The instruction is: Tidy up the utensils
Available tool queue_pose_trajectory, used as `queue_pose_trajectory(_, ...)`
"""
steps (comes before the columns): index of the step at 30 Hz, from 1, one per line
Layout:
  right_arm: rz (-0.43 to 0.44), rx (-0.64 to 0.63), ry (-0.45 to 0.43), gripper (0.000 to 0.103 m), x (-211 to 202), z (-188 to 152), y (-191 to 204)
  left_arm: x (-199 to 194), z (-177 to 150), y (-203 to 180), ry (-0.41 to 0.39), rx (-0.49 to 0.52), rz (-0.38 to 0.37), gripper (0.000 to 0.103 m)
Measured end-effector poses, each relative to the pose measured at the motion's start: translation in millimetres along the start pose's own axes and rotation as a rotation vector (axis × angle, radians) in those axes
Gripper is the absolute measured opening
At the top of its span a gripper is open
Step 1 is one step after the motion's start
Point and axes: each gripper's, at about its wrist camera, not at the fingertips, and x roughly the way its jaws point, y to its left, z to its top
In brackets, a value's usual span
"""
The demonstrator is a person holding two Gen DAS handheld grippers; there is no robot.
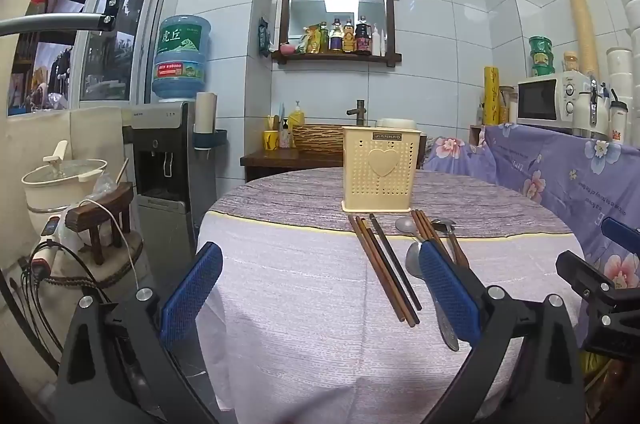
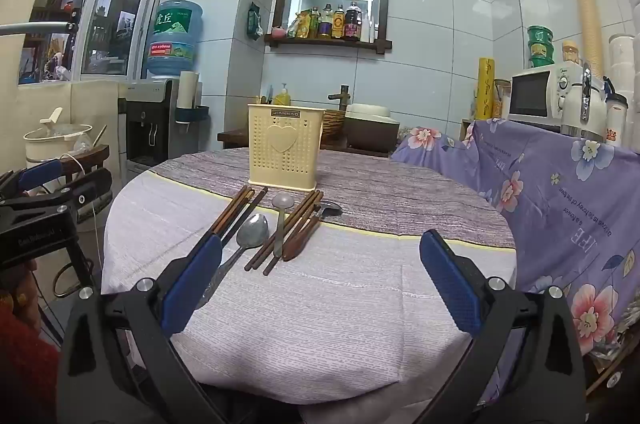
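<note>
L gripper (image 1: 320, 288): jaws spread wide, nothing gripped, only tablecloth (image 1: 288, 304) betw the blue pads. Its R pad (image 1: 448, 296) overlaps a metal spoon (image 1: 414, 258) in view; can't tell if touching. Just inside that pad, a bundle of brown chopsticks (image 1: 384, 268) lies on the cloth, tips running fwd. Past the R pad: second chopstick set (image 1: 424, 228), another spoon (image 1: 406, 226), a wood-handled utensil (image 1: 454, 240). Straight ahead beyond them, cream perforated holder (image 1: 378, 169) w/ heart emblem, upright.

R gripper (image 2: 320, 288): jaws also released, empty, bare cloth betw pads. Its L pad (image 2: 192, 288) covers the near ends of the first chopstick bundle (image 2: 236, 209) and a spoon handle. Fwd-left of the gap: spoon (image 2: 252, 230), more chopsticks (image 2: 292, 228), pale spoon (image 2: 280, 220). Holder (image 2: 285, 147) ahead, left of centre. Microwave (image 2: 536, 95) far right.
</note>
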Motion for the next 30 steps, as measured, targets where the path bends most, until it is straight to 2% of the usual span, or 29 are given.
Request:
queue_pose_trajectory(3,-0.001,-0.006,0.007,0.097,0.8,0.2,0.7,1.8,0.2,-2.2,-0.001,0.011,0.005,0.098)
queue_pose_trajectory(4,-0.002,-0.006,0.006,0.097,0.7,0.2,0.8,-4.1,-0.3,0.0,-0.027,-0.004,-0.005,0.098)
queue_pose_trajectory(30,0.001,-0.004,0.012,0.097,2.9,-0.8,1.2,-3.9,-1.6,0.2,-0.018,0.006,0.000,0.098)
